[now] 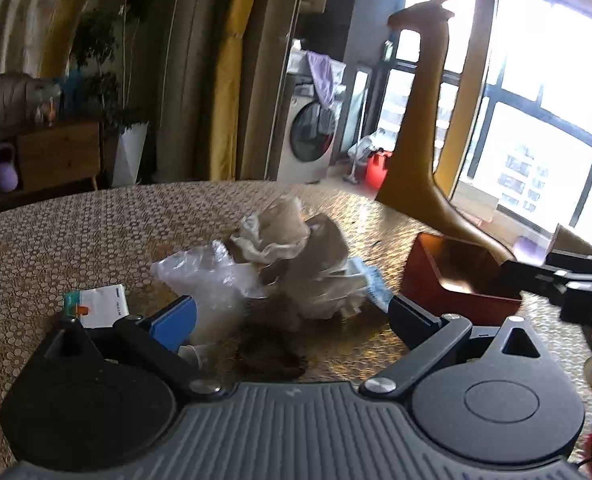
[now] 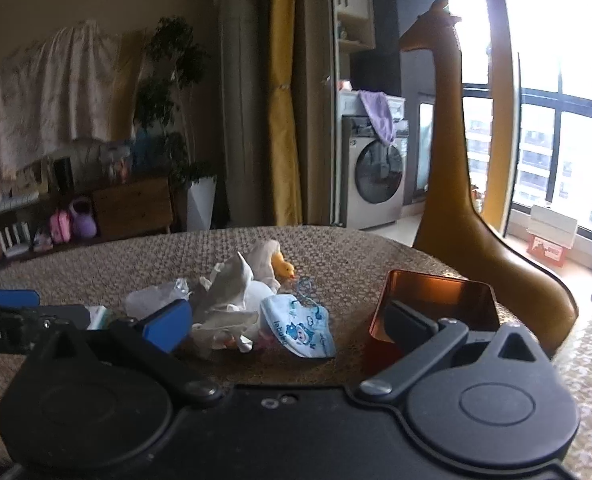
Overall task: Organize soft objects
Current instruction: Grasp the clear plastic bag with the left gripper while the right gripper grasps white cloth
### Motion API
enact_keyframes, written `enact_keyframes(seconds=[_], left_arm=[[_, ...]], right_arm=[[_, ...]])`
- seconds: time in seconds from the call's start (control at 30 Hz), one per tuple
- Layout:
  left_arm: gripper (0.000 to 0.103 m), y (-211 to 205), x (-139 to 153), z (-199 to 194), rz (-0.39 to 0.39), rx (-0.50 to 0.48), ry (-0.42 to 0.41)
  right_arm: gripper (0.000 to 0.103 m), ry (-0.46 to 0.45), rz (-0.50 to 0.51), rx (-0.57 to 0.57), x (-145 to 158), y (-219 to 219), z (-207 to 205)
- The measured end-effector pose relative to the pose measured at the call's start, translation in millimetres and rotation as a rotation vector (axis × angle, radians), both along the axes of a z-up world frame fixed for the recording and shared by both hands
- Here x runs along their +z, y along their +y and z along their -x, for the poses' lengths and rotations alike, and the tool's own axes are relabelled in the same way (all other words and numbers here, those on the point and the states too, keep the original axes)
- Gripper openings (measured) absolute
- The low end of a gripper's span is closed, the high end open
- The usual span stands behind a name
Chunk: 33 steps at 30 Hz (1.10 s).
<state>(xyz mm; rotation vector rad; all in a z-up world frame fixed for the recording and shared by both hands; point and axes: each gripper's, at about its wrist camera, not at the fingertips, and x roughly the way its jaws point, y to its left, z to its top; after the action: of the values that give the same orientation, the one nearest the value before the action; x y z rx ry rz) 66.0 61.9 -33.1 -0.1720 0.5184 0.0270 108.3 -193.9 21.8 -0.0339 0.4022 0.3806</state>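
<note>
Left tongs (image 1: 292, 312) spread, empty, facing crumpled bags (image 1: 280, 256); right tongs (image 2: 292, 320) released too (approach step); next: clamp pile, carry to box (image 2: 435, 300).

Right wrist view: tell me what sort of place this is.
Most likely a lived-in apartment living area: a front-loading washing machine stands by tall windows facing other buildings, and a potted plant grows beside a wooden cabinet.
</note>
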Motion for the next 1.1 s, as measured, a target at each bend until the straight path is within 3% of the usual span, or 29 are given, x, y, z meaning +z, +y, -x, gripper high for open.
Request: enact_keyframes(seconds=[0.23,0.63,0.9,1.1], left_arm=[[0.103,10,-19,-28,-0.044,-0.006,0.046],[0.102,52,-36,-112,-0.029,0.07,0.129],[0.102,87,-59,-168,0.061,0.13,0.279],[0.102,103,-76,-186,0.105,0.163,0.319]], right_arm=[[0.097,0.047,0.059,0.058,-11,10,-42],[0.088,0.086,0.151,0.202,-20,58,-95],[0.082,0.111,0.188,0.252,-26,95,-129],[0.075,0.169,0.205,0.247,-43,112,-152]])
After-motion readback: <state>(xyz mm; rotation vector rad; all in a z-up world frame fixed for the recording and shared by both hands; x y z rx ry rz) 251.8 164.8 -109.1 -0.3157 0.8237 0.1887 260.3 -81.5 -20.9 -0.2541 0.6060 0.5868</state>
